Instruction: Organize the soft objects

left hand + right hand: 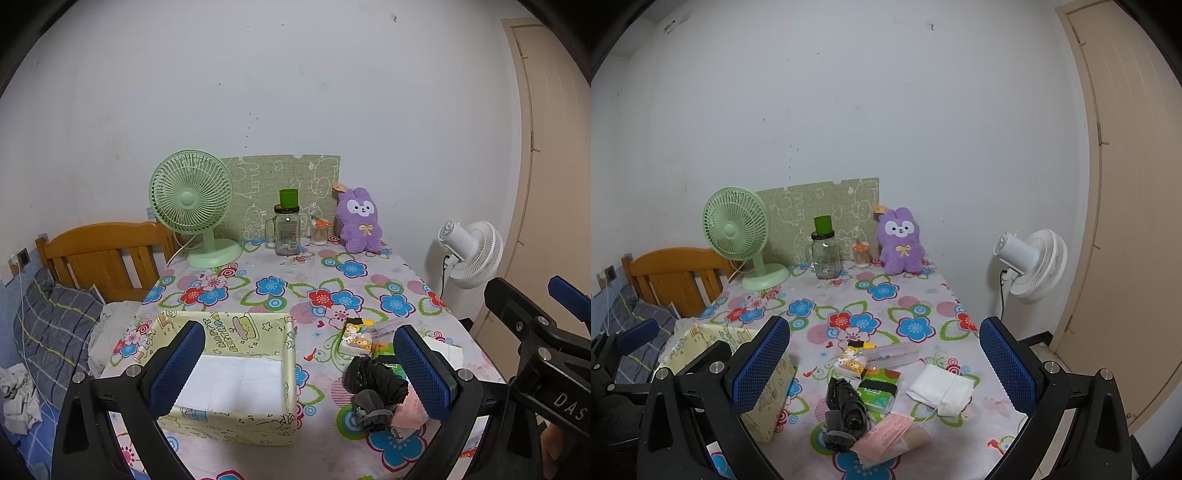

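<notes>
A pale yellow cartoon-print box (236, 384) stands open and empty on the flowered table, also at the left of the right wrist view (768, 398). Right of it lies a pile: a black folded umbrella (846, 404), a green tissue pack (879, 391), a white cloth pad (940, 389), a pink packet (886, 435), a cartoon tissue pack (851, 363) and a clear pen case (890, 354). A purple plush bunny (360, 221) sits at the back. My left gripper (303, 373) is open above the box and pile. My right gripper (882, 369) is open above the pile.
A green desk fan (192, 206), a glass jar mug (287, 232) with a green cup on top and a swab holder (319, 232) stand along the back wall. A white floor fan (472, 254) stands right of the table. A bed with a wooden headboard (99, 254) lies left.
</notes>
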`<state>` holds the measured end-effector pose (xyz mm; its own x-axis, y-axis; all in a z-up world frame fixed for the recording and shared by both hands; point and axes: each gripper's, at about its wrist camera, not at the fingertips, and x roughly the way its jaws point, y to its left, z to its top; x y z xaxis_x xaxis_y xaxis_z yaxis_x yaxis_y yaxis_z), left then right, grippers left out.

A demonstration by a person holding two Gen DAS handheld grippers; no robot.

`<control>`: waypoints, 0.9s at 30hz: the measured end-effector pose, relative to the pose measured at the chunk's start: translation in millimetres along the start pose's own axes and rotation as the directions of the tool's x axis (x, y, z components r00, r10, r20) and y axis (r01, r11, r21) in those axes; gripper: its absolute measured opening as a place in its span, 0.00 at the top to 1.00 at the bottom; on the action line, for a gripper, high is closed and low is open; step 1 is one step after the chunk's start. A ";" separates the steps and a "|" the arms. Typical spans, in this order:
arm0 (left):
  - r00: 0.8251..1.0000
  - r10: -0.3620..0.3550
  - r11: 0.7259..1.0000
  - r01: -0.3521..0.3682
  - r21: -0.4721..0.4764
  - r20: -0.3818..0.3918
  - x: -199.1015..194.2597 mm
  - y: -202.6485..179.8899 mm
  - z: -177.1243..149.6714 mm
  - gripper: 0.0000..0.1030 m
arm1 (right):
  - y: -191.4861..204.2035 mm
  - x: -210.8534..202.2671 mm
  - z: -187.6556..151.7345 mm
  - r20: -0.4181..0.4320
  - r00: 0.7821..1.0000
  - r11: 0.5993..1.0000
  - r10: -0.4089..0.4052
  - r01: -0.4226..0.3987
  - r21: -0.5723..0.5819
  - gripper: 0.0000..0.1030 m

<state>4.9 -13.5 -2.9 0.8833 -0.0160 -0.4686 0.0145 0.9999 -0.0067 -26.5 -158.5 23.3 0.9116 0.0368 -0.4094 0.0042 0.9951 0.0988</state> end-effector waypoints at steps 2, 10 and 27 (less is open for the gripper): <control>1.000 0.000 1.000 0.000 0.000 0.000 0.3 0.6 0.2 0.00 | -0.2 0.1 0.4 -0.001 1.000 1.000 0.001 -0.001 0.002 0.00; 1.000 0.004 1.000 -0.004 0.007 0.010 -0.2 0.4 -1.8 0.00 | -0.1 -0.7 2.4 0.000 1.000 1.000 0.003 -0.003 0.003 0.00; 1.000 -0.009 1.000 0.008 0.025 0.023 -3.9 -6.8 1.9 0.00 | 2.0 -4.0 5.0 0.010 1.000 1.000 -0.001 0.001 -0.012 0.00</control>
<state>2.2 -20.2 0.7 0.8938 -0.0246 -0.4479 0.0335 0.9994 0.0120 -28.2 -157.1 29.6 0.9156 0.0346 -0.4005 0.0005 0.9962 0.0872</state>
